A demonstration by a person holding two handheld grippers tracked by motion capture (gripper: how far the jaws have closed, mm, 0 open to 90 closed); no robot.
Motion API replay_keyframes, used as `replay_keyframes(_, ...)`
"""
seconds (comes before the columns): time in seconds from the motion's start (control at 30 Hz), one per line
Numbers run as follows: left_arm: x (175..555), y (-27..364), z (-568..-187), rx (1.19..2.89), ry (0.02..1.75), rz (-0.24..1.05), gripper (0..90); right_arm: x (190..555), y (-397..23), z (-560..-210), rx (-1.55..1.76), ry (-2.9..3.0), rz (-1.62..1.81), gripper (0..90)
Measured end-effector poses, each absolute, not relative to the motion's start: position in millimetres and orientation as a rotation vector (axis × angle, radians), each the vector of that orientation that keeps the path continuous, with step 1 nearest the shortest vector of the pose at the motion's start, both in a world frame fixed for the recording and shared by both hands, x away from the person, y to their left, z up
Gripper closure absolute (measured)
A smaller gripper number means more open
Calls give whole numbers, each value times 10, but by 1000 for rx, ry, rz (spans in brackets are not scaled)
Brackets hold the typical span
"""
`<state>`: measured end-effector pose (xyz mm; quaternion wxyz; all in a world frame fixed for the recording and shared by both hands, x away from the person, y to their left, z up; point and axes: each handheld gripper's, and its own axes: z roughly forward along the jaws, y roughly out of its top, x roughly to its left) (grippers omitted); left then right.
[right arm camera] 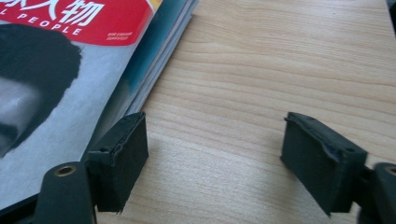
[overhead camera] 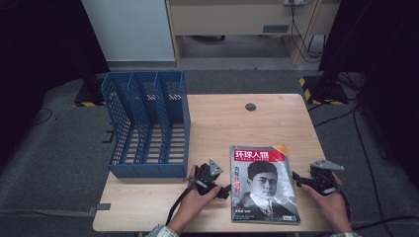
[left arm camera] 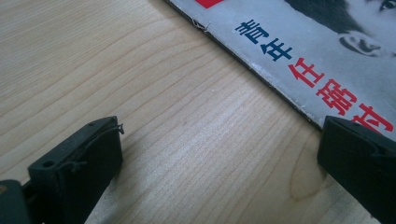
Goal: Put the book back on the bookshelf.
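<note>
Beside magazine (overhead camera: 264, 183), both jaws open

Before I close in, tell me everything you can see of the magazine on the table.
The magazine lies flat and closed, cover up, near the front right of the wooden table. It looks like glossy paper: a red title band with white characters, a grey portrait, blue and red lettering down one side. Its spine edge is scuffed, with a small tear. The left tool and right tool flank it, both open; whether either touches it I cannot tell.
</note>
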<state>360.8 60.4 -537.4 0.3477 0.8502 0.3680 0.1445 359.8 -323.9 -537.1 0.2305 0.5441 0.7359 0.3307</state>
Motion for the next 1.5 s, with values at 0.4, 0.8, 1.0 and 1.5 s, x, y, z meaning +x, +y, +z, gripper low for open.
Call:
replay_keyframes(0.4, 3587, 597, -5344, 2176, 951, 354, 44, 3504, -3300, -5204, 1516, 1938, 973, 320)
replay_keyframes(0.8, 3456, 424, -5228, 2092, 900, 320, 81, 3479, -3019, -5136, 1446, 2025, 1103, 252)
replay_keyframes(1.0, 3426, 379, -5221, 2086, 880, 308, 159, 3491, -2884, -5157, 1426, 2066, 1106, 220)
replay_keyframes(1.5, 3321, 249, -5233, 2101, 815, 302, 262, 3511, -2780, -5259, 1394, 2177, 1070, 277)
